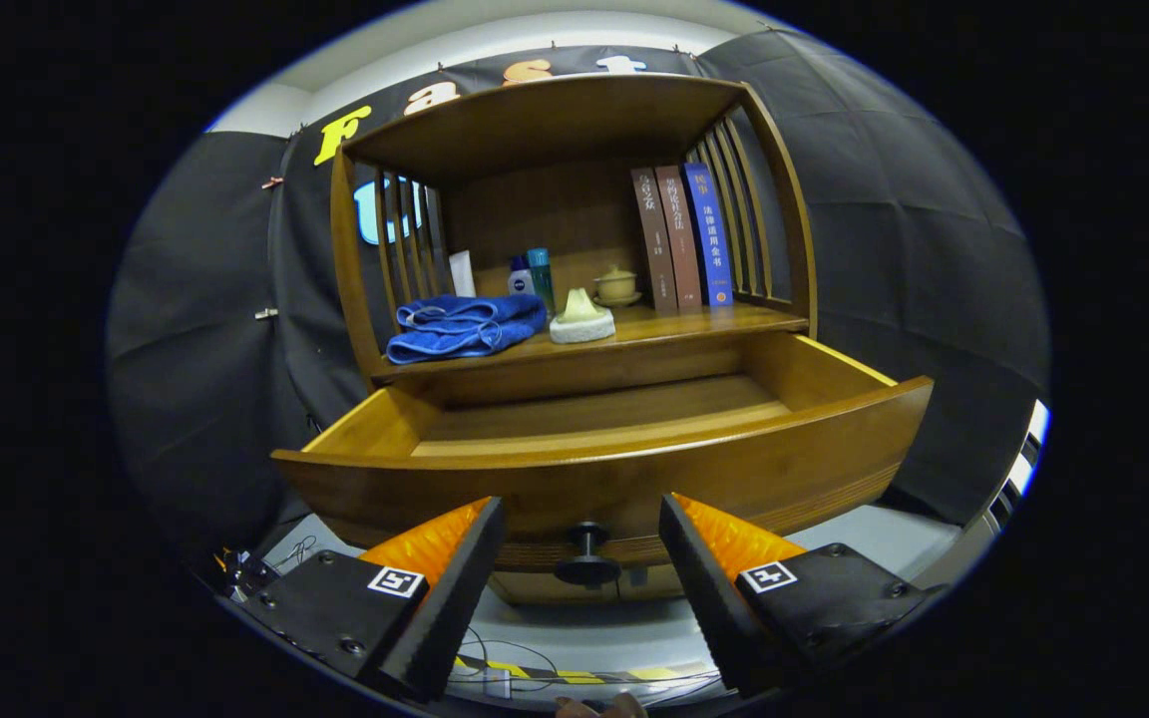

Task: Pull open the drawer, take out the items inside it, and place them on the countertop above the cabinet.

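Between the fingers of the gripper (582, 558), just ahead of them, sits the dark round knob (586, 556) of the drawer (624, 479). The fingers stand apart, one on each side of the knob, and neither presses on it. The drawer is pulled well out of the wooden cabinet (574, 130). The visible part of its floor is bare; the strip just behind the front panel is hidden, so it cannot be confirmed that nothing remains inside.

On the countertop (724, 321) above the drawer, taking the cream soap dish (581, 319) as centre:
- a folded blue towel (465, 326) lies at 9 o'clock;
- two small bottles (532, 279) stand at 11 o'clock;
- a lidded cup (617, 285) sits at 1 o'clock;
- three upright books (682, 237) stand at 2 o'clock.

The task appears near completion, pending a check of the hidden strip.

Hazards from this position:
- Advancing with the fingers apart can strike the front panel and push the drawer inward.
- Lifting without first backing off can catch a finger under the knob or the drawer lip and jolt the cabinet, toppling the bottles or books.
- Cables (495, 658) lie on the floor below; a low retreat can snag them.

Pose: the gripper is held level, low, and square to the drawer front, at knob height.
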Available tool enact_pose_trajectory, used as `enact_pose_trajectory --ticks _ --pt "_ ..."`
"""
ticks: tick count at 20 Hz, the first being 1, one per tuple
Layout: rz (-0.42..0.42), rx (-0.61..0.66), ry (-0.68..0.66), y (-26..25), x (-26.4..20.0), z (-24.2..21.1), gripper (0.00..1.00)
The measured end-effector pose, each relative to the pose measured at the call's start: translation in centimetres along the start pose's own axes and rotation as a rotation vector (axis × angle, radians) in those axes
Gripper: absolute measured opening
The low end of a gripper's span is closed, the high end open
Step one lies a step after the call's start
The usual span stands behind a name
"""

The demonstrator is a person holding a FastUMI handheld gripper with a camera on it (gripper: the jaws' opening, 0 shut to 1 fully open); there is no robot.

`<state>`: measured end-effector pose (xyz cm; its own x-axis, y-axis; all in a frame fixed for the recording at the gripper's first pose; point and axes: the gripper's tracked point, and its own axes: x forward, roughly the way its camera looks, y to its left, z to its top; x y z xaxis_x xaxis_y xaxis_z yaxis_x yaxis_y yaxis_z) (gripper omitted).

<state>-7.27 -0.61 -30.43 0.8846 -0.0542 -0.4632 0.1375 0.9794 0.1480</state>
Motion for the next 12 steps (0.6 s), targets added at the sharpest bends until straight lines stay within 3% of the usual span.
enact_pose_trajectory --ticks 12 --pt "-0.033 0.003 -0.001 -0.3 4.5 1.4 0.98"
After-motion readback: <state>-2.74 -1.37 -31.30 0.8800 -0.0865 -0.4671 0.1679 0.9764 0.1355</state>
